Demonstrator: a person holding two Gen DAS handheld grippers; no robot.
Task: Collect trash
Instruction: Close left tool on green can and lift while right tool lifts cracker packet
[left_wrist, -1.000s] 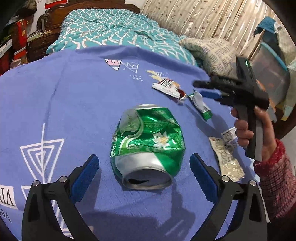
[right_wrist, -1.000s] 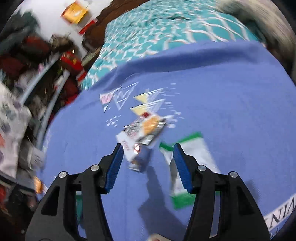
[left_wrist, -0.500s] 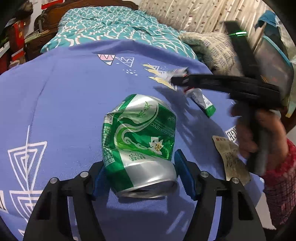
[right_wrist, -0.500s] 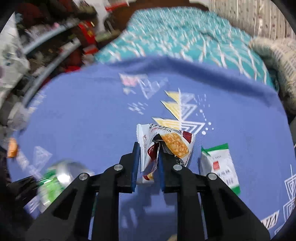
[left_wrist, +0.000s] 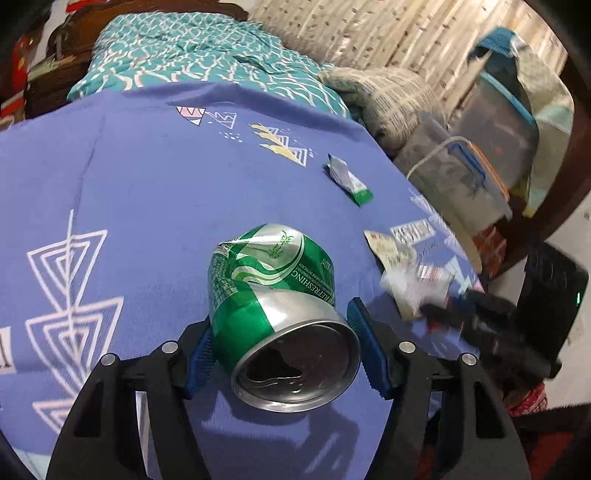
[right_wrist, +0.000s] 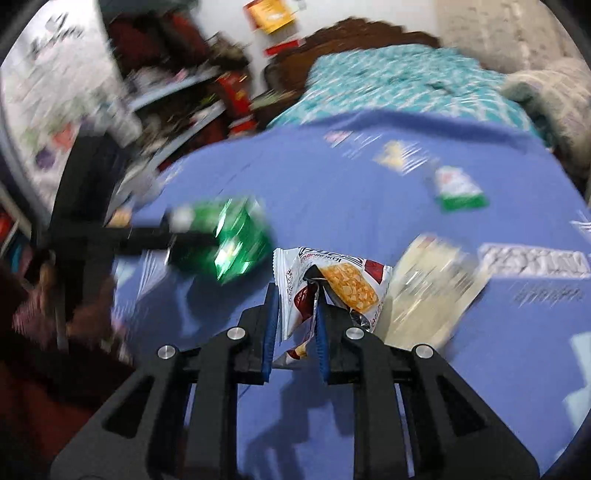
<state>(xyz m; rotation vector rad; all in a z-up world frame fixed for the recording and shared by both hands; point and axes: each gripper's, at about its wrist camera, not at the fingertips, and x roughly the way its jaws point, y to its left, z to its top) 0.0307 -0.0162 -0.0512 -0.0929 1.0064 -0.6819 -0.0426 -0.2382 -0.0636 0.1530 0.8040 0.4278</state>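
The crushed green beer can (left_wrist: 275, 295) sits clamped between the blue pads of the left gripper (left_wrist: 286, 354), its open silver top turned toward the camera and its dented body pointing away over the blue tablecloth (left_wrist: 147, 192). The jaws stand about half apart, both pads pressed against the can's sides near the rim. The can is green with white swirls and printed lettering, creased deeply across its middle. In the right wrist view the same can (right_wrist: 229, 236) appears as a blurred green shape held up at the left, with the other gripper's black frame behind it.

The right gripper (right_wrist: 293, 325) has its jaws narrow, pinching a crumpled snack wrapper (right_wrist: 332, 284), white with a picture of an orange cracker and dark red patches. The wrapper stands up from between the pads, its top edge splayed open. In the left wrist view this gripper (left_wrist: 436, 310) is a blurred black shape at the right edge of the table, with the wrapper a pale smear at its tip.

Still lying on the cloth are a small green and white sachet (left_wrist: 349, 181) toward the far side and a pale flat packet (left_wrist: 388, 247) near the right edge, just beside the right gripper's load. Beyond the table is a bed with a teal patterned cover (left_wrist: 199, 55).
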